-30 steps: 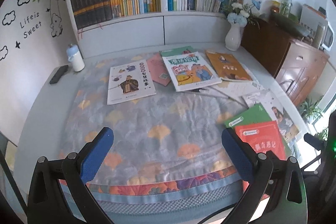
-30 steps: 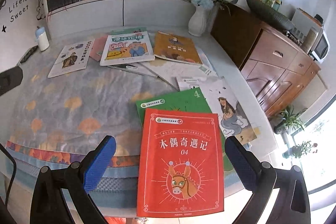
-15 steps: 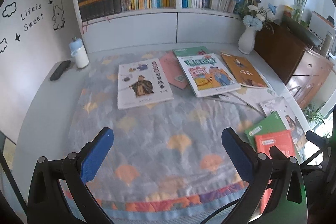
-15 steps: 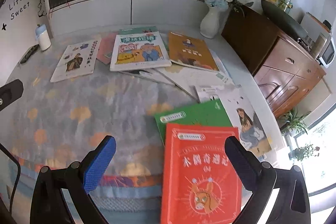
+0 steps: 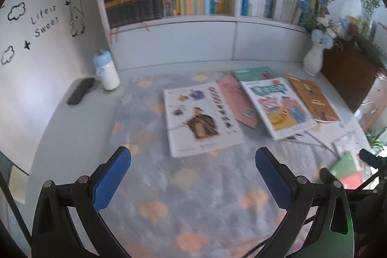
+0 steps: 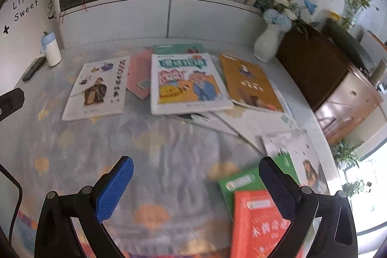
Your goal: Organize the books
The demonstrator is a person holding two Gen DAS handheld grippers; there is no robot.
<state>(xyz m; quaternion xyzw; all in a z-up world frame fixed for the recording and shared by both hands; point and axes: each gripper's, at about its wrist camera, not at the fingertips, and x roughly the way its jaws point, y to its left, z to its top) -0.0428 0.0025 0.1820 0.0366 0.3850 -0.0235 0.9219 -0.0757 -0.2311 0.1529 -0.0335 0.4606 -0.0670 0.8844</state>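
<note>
Left wrist view is showing your left gripper gaping empty with the white book lying just ahead of its jaws, while your right gripper, equally wide and empty, is hovering beside the red book, so approach low and square to an edge.

Bare cloth ahead passable; scattered books beyond, vase far right.

I read "Life is Sweet" on the wall decal. The book covers are too blurred for me to read.
</note>
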